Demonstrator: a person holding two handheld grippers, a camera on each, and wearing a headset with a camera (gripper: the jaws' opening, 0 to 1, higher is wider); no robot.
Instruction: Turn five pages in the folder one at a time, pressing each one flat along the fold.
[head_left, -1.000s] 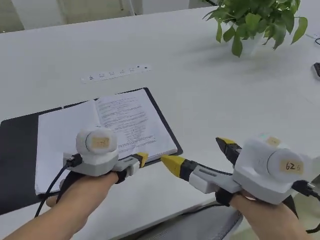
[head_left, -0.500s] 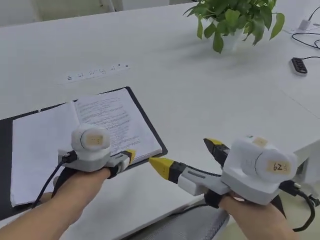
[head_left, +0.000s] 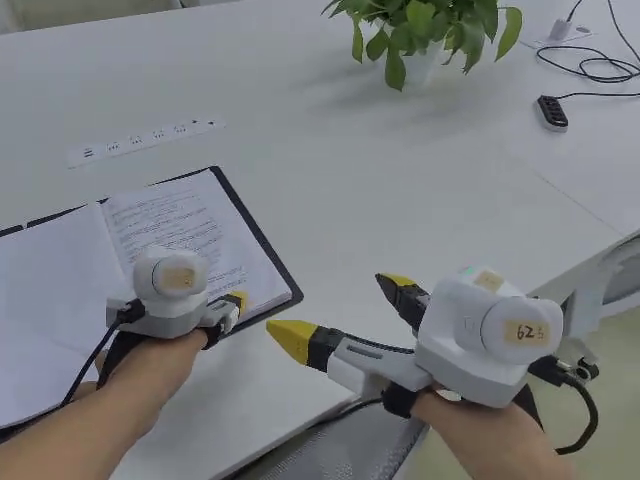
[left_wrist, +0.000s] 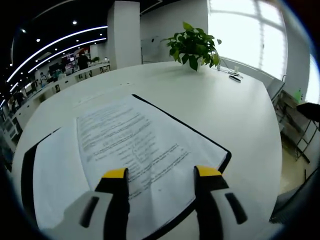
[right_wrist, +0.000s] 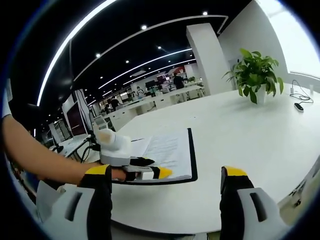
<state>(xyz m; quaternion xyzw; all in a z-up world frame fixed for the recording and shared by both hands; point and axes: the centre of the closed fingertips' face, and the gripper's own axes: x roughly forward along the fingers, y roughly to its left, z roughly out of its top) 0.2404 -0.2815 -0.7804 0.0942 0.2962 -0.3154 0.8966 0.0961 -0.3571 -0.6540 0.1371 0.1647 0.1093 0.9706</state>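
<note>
The folder (head_left: 262, 268) lies open at the table's near left, black cover under white printed pages (head_left: 170, 225). My left gripper (head_left: 228, 310) hovers open over the lower right corner of the right-hand page; in the left gripper view its gripper (left_wrist: 161, 175) has the printed page (left_wrist: 135, 145) showing between the yellow tips. My right gripper (head_left: 345, 312) is open at the table's front edge, just right of the folder's corner, holding nothing. In the right gripper view the right gripper (right_wrist: 165, 172) faces the folder (right_wrist: 172, 150) and the left gripper (right_wrist: 120, 150) resting on it.
A potted plant (head_left: 420, 30) stands at the far right of the table, a white socket strip (head_left: 140, 140) lies beyond the folder, and a black power strip with cables (head_left: 552, 110) at the right. The table edge (head_left: 590, 250) runs close by on the right, with a grey chair seat (head_left: 340, 440) below.
The head camera has swung to the right, sliding everything left in the picture. Both grippers keep their places by the folder and stay open.
</note>
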